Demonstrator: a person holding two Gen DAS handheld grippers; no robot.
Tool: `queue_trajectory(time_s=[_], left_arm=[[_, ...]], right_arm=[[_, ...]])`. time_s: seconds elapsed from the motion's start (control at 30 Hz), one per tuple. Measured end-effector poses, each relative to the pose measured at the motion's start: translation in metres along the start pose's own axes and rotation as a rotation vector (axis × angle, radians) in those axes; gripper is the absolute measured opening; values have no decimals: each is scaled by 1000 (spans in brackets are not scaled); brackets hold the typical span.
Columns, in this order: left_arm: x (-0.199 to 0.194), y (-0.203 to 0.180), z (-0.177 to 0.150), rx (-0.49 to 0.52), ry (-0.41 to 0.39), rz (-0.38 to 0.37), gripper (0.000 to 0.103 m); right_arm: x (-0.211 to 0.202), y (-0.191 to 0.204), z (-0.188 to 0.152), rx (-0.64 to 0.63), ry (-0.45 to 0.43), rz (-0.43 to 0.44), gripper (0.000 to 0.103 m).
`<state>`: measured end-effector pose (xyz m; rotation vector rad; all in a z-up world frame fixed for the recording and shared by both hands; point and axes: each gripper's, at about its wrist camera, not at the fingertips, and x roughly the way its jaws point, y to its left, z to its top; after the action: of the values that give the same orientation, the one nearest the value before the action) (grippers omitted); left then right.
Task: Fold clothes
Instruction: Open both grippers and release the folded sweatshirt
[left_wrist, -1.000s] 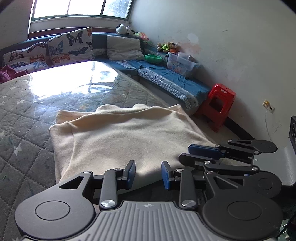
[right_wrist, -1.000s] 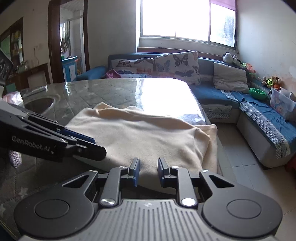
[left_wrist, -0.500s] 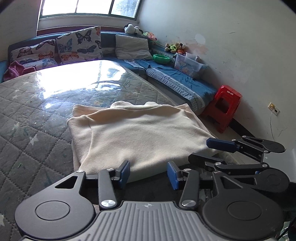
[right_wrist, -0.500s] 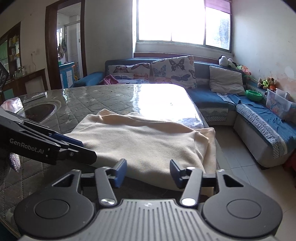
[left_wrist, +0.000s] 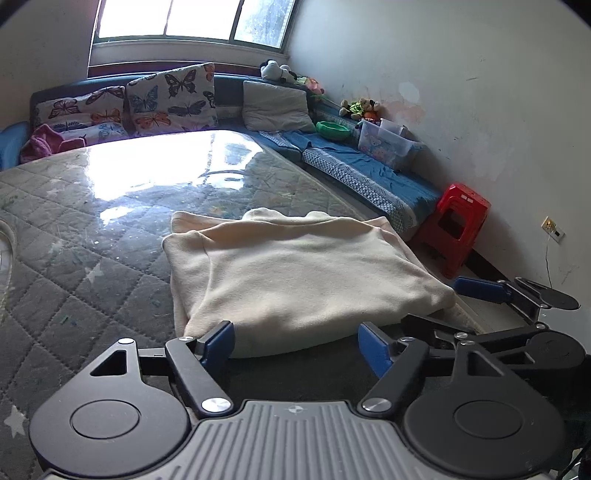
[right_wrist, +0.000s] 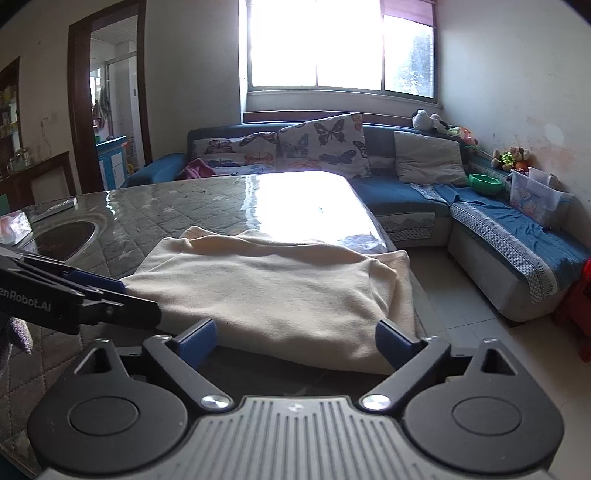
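While both of my tools hang just short of the cloth, neither has anything in its grip: my left gripper (left_wrist: 295, 341) stands with its blue pads spread wide and empty, and my right gripper (right_wrist: 295, 341) is spread just as wide, also holding nothing. Right ahead of both lies the cream fleece garment (left_wrist: 295, 273), doubled over into a thick, roughly rectangular stack on the grey quilted tabletop under a glossy clear cover (left_wrist: 92, 258).

As I judge it, at least one fold is in place: I can see a rounded folded edge facing me and a lower layer sticking out past the upper one at the far left corner and along the right side. Whether another fold is wanted, or this is the finished bundle, I cannot settle from here; the layers are not squared up, so some tidying could be argued for.

The near folded edge sits just beyond my pads. The garment's right side runs along the table's right edge, with the lower layer seeming to reach it or slightly overhang it, so there is little margin there. To the left and beyond, the tabletop is broad. A round recessed ring in the tabletop (right_wrist: 70, 236) lies well apart at the left, and the blue corner sofa (right_wrist: 406, 199) and red plastic stool (left_wrist: 456, 229) stand off the table.
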<state>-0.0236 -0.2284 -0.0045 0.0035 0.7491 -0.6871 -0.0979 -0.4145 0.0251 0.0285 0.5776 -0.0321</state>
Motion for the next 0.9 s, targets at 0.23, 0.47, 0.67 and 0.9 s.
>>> queue_trajectory(time_s=[0.23, 0.47, 0.67, 0.9], left_arm=[[-8, 6, -3, 0, -31, 22, 94], [-17, 8, -5, -4, -63, 44, 103], [-21, 12, -7, -39, -81, 63, 103], [-25, 14, -9, -61, -75, 84, 103]], right_arm=[[-2, 1, -1, 33, -11, -30, 103], [-7, 5, -1, 44, -18, -46, 103], [-11, 7, -2, 59, -21, -65, 103], [-18, 12, -3, 64, -34, -91, 103]])
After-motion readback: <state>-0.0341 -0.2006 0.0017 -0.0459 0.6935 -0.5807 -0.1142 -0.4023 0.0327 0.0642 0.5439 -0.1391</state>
